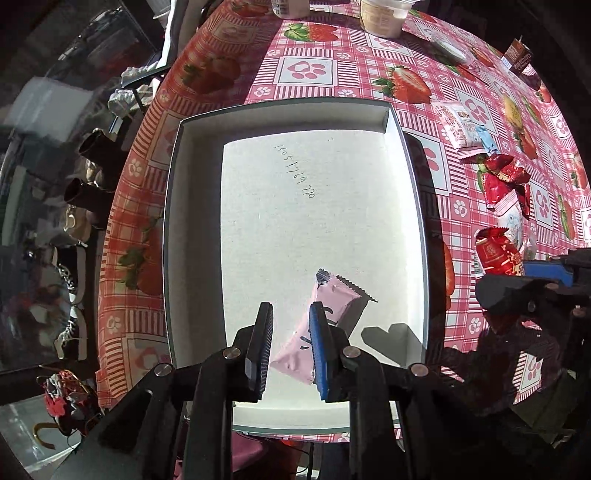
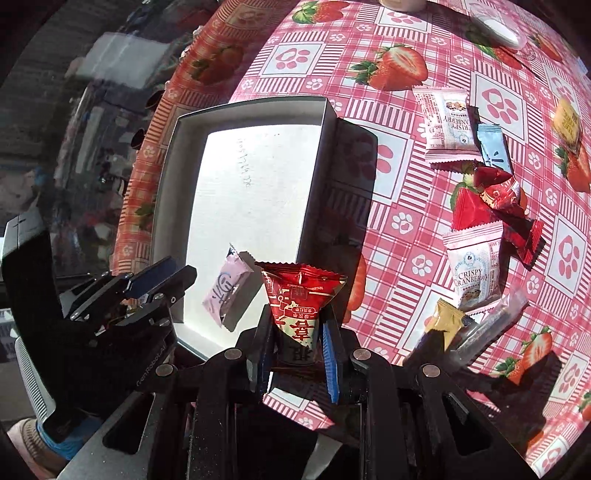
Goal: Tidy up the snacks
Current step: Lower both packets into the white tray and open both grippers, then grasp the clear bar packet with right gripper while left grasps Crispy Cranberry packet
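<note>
A shallow white box lies on the strawberry tablecloth; it also shows in the right wrist view. A pink snack packet lies inside it near the front, also visible in the right wrist view. My left gripper hovers over the box, jaws open, the packet under its right finger and not gripped. My right gripper is shut on a red snack packet, held just right of the box's front corner. In the left wrist view that packet and the right gripper show at right.
Loose snacks lie right of the box: two Crispy Cranberry packets, a blue packet, red packets, a yellow packet, a clear stick. Cups stand at the far edge. The table edge drops off left.
</note>
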`<action>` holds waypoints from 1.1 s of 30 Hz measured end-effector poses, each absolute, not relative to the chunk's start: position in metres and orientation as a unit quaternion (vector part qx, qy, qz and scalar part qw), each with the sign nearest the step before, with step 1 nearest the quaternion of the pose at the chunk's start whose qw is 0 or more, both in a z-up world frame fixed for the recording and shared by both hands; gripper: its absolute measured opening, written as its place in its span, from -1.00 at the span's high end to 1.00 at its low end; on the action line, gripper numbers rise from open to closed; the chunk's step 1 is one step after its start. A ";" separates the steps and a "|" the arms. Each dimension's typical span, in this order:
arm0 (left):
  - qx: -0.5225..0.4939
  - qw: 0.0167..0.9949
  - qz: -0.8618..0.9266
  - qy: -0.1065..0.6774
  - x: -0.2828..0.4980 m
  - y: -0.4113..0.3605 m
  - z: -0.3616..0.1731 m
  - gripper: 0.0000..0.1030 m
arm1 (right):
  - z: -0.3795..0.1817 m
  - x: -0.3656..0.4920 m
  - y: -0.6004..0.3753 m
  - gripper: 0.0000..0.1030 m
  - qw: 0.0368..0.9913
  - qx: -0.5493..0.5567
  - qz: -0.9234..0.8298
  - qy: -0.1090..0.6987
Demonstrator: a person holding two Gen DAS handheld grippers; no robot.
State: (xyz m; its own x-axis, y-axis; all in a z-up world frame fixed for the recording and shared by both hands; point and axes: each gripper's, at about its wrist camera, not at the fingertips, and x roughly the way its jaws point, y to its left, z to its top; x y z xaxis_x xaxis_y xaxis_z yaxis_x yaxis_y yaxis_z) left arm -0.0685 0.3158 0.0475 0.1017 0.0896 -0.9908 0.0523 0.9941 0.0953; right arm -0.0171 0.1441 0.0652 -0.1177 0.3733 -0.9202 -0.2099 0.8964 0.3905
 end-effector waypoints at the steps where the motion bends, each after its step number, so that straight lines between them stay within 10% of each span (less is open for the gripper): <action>1: 0.050 0.738 0.017 0.673 -0.070 0.322 0.045 0.56 | 0.065 -0.018 0.153 0.51 0.659 0.053 0.227 0.715; 7: 0.033 0.732 0.025 0.680 -0.078 0.346 0.035 0.49 | 0.052 -0.015 0.190 0.51 0.641 0.044 0.242 0.727; 11: 0.056 0.733 0.027 0.678 -0.080 0.346 0.032 -0.23 | 0.048 -0.017 0.199 0.47 0.632 0.038 0.243 0.735; 15: 0.056 0.736 0.020 0.674 -0.079 0.341 0.034 -0.46 | 0.046 -0.017 0.191 -1.00 0.640 0.040 0.224 0.734; 33: 0.110 0.728 -0.108 0.668 -0.054 0.232 0.052 -0.47 | -0.003 -0.044 -0.037 -1.00 0.630 0.158 -0.093 0.755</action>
